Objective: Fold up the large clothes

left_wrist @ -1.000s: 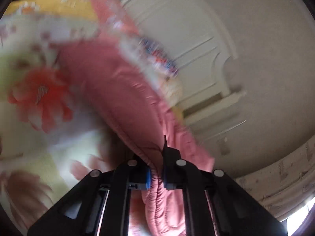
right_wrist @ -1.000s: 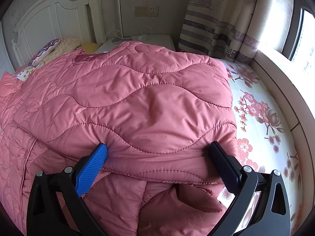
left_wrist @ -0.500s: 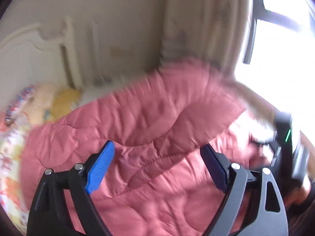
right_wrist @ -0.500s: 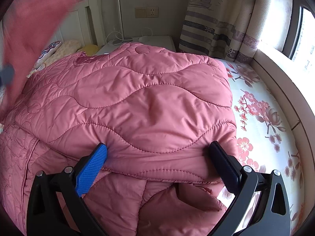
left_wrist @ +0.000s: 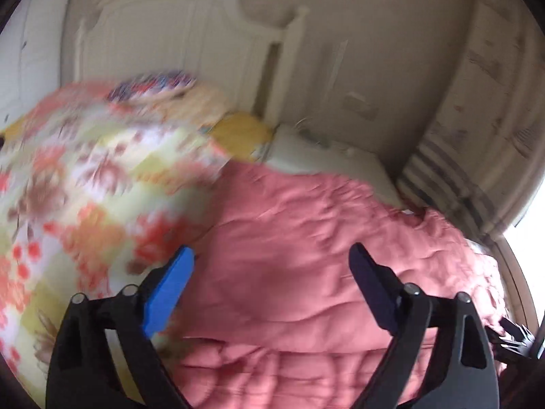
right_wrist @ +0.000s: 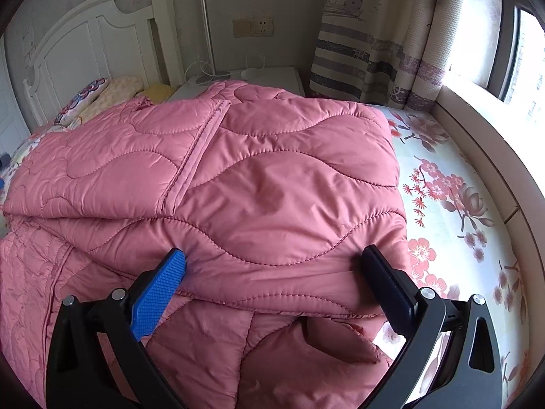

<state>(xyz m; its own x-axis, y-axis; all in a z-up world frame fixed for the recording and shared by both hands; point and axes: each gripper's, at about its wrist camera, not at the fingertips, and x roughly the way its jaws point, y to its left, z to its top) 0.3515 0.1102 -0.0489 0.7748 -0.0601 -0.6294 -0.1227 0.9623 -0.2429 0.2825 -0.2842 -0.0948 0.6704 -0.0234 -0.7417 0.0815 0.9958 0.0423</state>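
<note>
Left gripper (left_wrist: 272, 259): jaws spread wide, nothing between them, hovering above the coat (right_wrist: 272, 184); picture blurred there, so contact not judged. Flap from the left already laid across, its hem (right_wrist: 196, 156) running down the middle of the pile. Coat lying on the bed (right_wrist: 453, 204), mostly toward the left edge and headboard (right_wrist: 85, 44), floral sheet bare along the right edge. Right gripper (right_wrist: 272, 266): jaws also spread, straddling the near folded edge without pinching. Next, probably: smooth the top layer flat, then take the near edge at both corners together, lift low and carry it toward the headboard. Better to grip every layer, since slick padded fabric likely slides and springs open.
</note>
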